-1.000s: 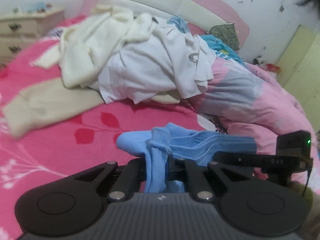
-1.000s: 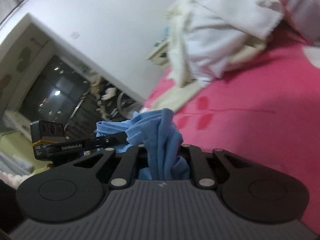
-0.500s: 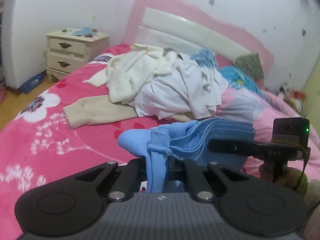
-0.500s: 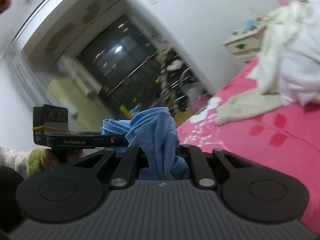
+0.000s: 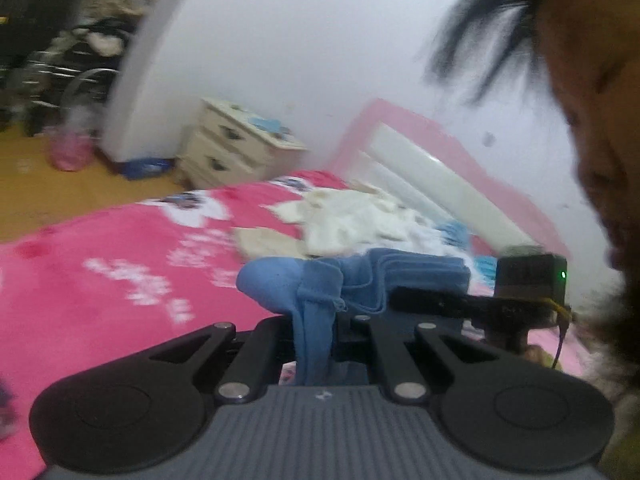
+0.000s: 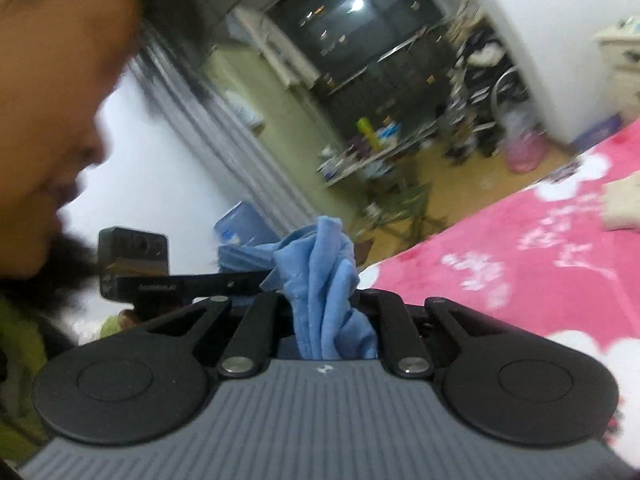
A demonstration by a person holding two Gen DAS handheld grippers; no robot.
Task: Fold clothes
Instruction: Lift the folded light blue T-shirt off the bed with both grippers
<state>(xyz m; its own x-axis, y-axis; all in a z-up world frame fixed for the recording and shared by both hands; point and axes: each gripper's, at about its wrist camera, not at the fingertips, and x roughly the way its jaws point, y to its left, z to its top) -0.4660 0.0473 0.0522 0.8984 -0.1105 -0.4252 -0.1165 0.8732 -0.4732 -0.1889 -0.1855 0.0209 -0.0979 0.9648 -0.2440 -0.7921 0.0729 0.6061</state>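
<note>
A: Left claw (image 5: 314, 332) status?

B: Clenched on the light blue garment (image 5: 320, 292). Cloth bunches between its jaws and hangs down past them, toward the camera body. The rest of the garment runs to the right of the claw in a folded band.

A: Right claw (image 6: 328, 308)?

B: Same, clamped tight on the same blue garment (image 6: 320, 280). A gathered wad sticks up above the jaws; more drops below them.

A: So where's the garment overall?

B: Strung between both claws, lifted off the bed. In the left wrist view the right claw (image 5: 436, 304) comes in from the right, tips buried in the blue cloth. In the right wrist view the left claw (image 6: 240, 282) comes in from the left, likewise in the cloth.

A: What's beyond?

B: Ahead of the left claw: bed with pink floral blanket (image 5: 100, 272), a heap of cream and white clothes (image 5: 352, 220) further up, pink-and-white headboard (image 5: 440, 176) behind the heap, cream nightstand (image 5: 236, 148) up-left. Frame is blurred, so I can't separate the items in the heap.

A: Person?

B: Head close to both cameras, right edge of the left view, left edge of the right. A green sleeve (image 6: 24, 344) sits low-left of the right claw.
</note>
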